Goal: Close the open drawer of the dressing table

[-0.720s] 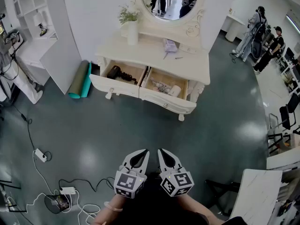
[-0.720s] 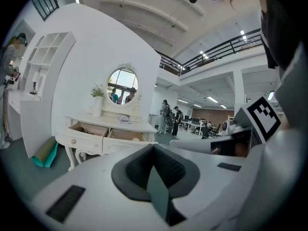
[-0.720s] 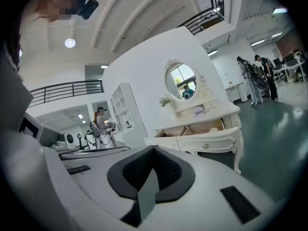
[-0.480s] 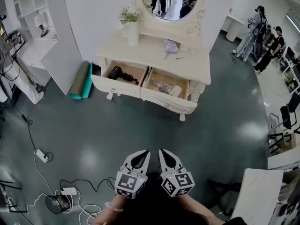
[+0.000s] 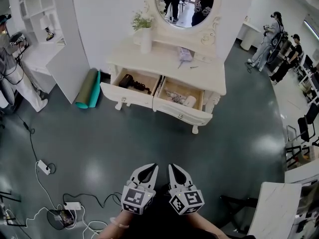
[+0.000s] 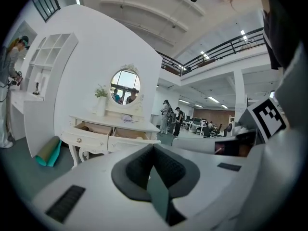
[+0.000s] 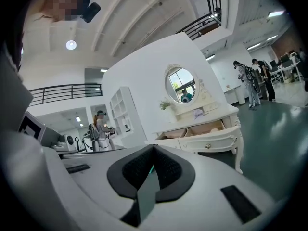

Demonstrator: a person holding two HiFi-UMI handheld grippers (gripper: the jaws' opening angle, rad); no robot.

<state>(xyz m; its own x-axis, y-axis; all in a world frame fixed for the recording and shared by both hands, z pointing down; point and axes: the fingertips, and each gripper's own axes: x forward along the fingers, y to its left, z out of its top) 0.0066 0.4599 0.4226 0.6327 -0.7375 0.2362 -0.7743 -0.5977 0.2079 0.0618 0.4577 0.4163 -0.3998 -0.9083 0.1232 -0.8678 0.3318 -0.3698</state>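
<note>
The white dressing table (image 5: 167,61) stands against the far wall under an oval mirror (image 5: 187,1). Both of its drawers are pulled out. The left drawer (image 5: 128,94) holds a dark hair dryer, and the right drawer (image 5: 183,112) holds small pale items. My left gripper (image 5: 152,167) and right gripper (image 5: 172,167) are held side by side low in the head view, well short of the table across the dark floor. Both are shut with nothing in them. The table shows far off in the left gripper view (image 6: 113,131) and in the right gripper view (image 7: 204,129).
A rolled teal mat (image 5: 88,87) lies left of the table beside a white shelf unit (image 5: 47,31). Cables and power strips (image 5: 44,165) trail over the floor at the left. A person (image 5: 11,68) stands far left, others (image 5: 271,34) far right. Chairs (image 5: 299,143) and a white tabletop (image 5: 271,208) stand at the right.
The dressing table sits slightly lower and nearer in the head view. Both grippers stay shut, side by side, and have shifted slightly down in the frame.
</note>
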